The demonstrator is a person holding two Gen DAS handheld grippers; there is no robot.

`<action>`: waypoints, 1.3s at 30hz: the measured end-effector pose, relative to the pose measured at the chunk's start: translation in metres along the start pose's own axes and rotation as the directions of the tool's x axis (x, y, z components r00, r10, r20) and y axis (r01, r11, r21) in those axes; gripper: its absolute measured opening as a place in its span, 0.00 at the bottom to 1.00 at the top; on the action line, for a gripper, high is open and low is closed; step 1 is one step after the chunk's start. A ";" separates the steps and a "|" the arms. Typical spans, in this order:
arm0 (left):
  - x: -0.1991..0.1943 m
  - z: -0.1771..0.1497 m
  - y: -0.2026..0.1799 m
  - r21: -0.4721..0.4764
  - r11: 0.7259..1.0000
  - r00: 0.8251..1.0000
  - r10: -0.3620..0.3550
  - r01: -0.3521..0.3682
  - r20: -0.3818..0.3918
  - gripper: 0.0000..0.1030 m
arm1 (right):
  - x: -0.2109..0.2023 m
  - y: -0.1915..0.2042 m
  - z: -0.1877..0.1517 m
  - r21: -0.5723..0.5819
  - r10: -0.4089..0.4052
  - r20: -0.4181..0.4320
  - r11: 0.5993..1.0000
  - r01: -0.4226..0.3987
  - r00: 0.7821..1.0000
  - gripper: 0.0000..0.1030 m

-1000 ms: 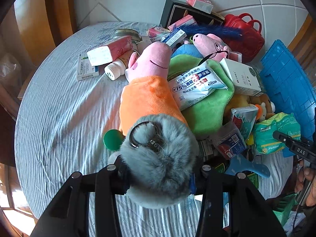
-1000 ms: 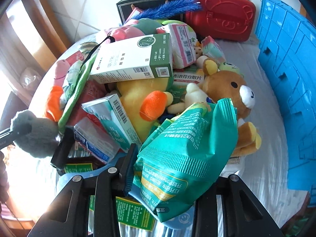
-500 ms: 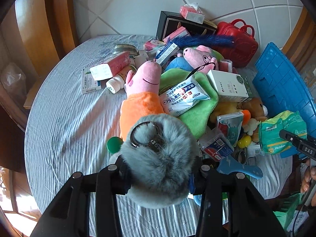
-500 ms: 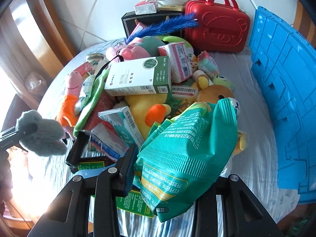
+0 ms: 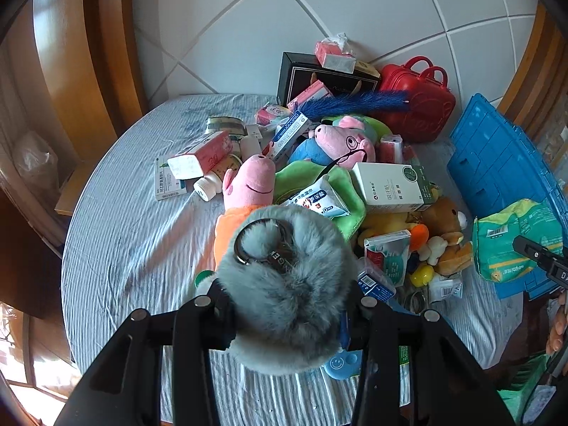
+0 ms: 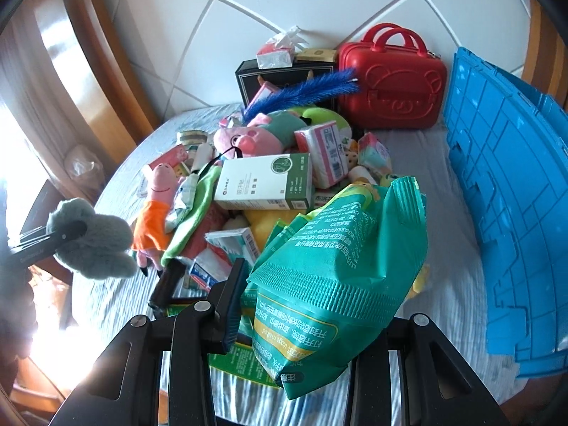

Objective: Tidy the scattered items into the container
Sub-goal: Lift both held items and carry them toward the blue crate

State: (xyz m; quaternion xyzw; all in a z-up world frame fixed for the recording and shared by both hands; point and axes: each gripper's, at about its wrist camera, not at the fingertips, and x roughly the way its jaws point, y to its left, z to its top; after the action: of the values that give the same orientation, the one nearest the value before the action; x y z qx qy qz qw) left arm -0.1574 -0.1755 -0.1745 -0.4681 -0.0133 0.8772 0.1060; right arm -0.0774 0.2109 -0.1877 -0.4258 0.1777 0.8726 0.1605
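My left gripper (image 5: 284,305) is shut on a grey fluffy pom-pom keychain (image 5: 284,280) and holds it above the table's near left side; it also shows in the right wrist view (image 6: 96,245). My right gripper (image 6: 309,323) is shut on a green plastic packet (image 6: 337,273), held above the pile; the packet also shows in the left wrist view (image 5: 514,241). The blue crate (image 6: 504,195) stands at the right, its ribbed wall facing me. A heap of plush toys, boxes and packets lies mid-table, with a pink pig plush (image 5: 248,184) and a white-green box (image 6: 266,184).
A red case (image 6: 394,88) and a black box (image 6: 277,81) stand at the back by the tiled wall. A blue feather duster (image 6: 301,96) lies over the pile. The round table (image 5: 135,234) has a striped cloth; wooden frames surround it.
Both grippers have risen and pulled back from the pile with their loads; the table items look smaller and farther. Both grips are unchanged.
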 end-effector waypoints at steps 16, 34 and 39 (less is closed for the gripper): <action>-0.048 0.023 -0.060 0.004 0.999 0.996 0.040 -0.040 0.076 0.39 | -0.051 -0.018 0.018 -0.028 0.063 0.079 0.998 -0.061 0.995 0.34; -0.083 0.064 -0.165 0.093 0.996 0.983 -0.017 0.000 0.182 0.39 | -0.125 -0.071 0.033 -0.043 0.070 0.208 0.997 -0.063 0.976 0.34; -0.086 0.077 -0.202 0.133 0.991 0.979 -0.049 0.022 0.199 0.39 | -0.145 -0.094 0.036 -0.031 0.057 0.252 0.998 -0.051 0.966 0.34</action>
State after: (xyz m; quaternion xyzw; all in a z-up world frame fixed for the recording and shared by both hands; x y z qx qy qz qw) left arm -0.1395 0.0102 -0.0361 -0.3683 0.0248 0.9172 0.1500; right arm 0.0233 0.2914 -0.0668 -0.3081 0.1568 0.9258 0.1530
